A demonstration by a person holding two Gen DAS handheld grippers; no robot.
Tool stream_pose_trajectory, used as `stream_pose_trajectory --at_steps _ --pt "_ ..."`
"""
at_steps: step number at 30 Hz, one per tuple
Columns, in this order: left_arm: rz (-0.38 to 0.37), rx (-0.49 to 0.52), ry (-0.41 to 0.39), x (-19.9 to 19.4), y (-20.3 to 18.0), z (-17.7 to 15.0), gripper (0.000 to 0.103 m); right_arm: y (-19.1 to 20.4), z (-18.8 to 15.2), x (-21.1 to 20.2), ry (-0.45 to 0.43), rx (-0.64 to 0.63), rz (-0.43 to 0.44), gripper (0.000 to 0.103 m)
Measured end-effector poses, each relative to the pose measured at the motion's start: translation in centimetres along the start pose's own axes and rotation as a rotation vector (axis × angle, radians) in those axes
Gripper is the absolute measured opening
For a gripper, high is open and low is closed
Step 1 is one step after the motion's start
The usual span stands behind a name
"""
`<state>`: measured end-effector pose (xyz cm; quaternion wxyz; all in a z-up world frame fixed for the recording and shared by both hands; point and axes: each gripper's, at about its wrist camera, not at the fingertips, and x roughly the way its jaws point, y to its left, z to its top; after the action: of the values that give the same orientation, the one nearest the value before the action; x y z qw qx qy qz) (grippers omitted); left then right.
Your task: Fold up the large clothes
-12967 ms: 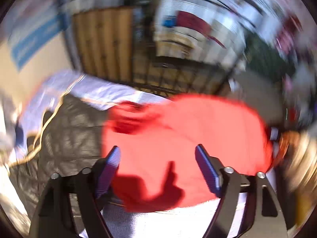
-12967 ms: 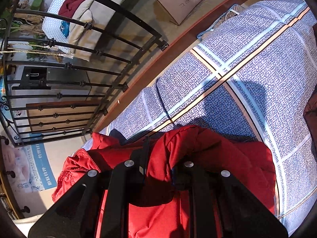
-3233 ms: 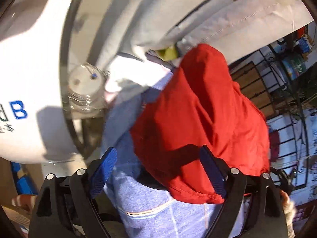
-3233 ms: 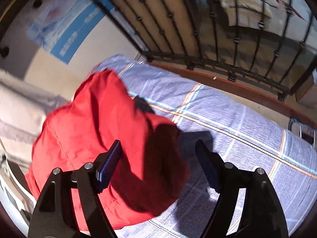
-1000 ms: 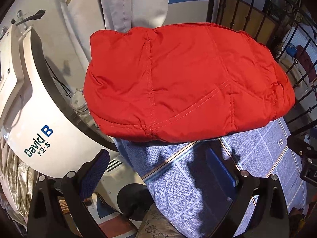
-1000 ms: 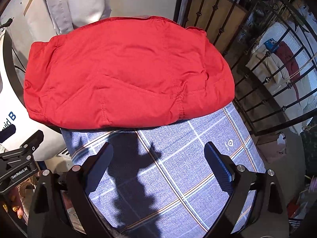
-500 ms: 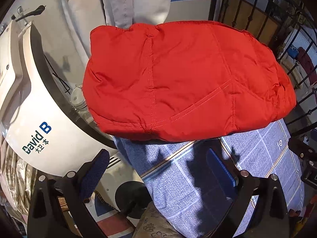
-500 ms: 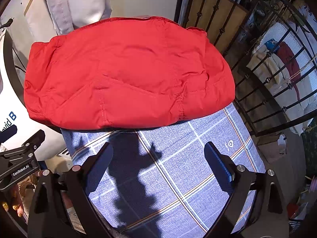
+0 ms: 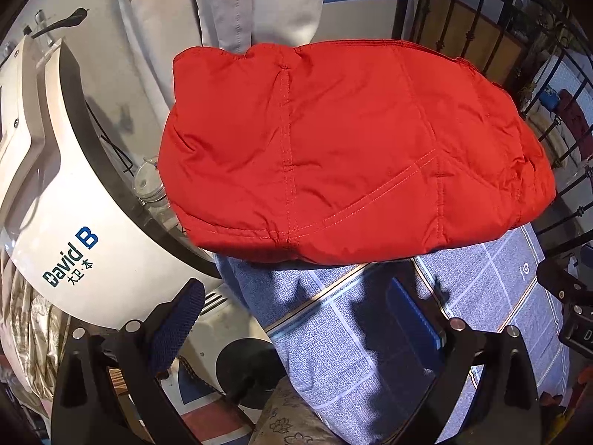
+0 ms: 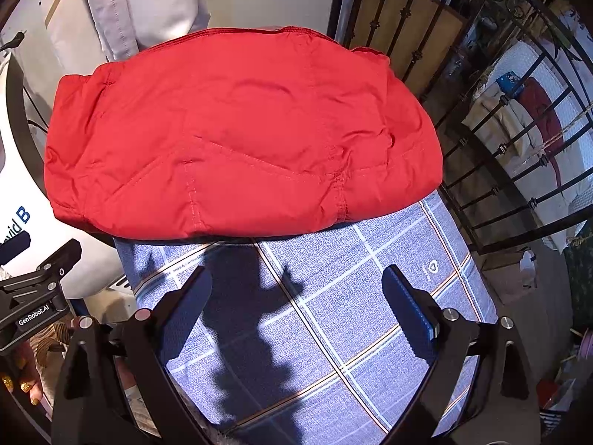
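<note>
A red padded jacket (image 9: 352, 155) (image 10: 237, 137) lies folded into a compact bundle at the far end of a narrow surface covered in blue checked cloth (image 9: 370, 337) (image 10: 333, 315). My left gripper (image 9: 296, 319) hovers open above the cloth's near left part, short of the jacket, with nothing between its blue pads. My right gripper (image 10: 300, 307) is open too, held over the middle of the cloth and clear of the jacket's near edge. Each gripper's body shows at the side of the other's view.
A white machine marked "David B" (image 9: 66, 200) stands close on the left, with a glass jar (image 9: 148, 181) beside it. Black iron railings (image 10: 481, 141) run along the right. A pale garment (image 9: 259, 3) hangs behind the jacket. A hand (image 10: 22, 382) holds the left gripper.
Over the last second almost nothing has shifted. Earlier, both grippers moved off the jacket and drew back from it, open and with nothing in them.
</note>
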<state>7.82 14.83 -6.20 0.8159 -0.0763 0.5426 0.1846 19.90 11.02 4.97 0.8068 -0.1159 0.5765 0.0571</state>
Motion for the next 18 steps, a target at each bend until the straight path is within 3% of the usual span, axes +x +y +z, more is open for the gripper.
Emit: stream_pose_trajectory --at_steps 18 --pt "0.013 -0.009 0.007 0.09 0.12 -0.01 0.097 0.12 -0.22 0.10 0.004 -0.013 0.003 0.092"
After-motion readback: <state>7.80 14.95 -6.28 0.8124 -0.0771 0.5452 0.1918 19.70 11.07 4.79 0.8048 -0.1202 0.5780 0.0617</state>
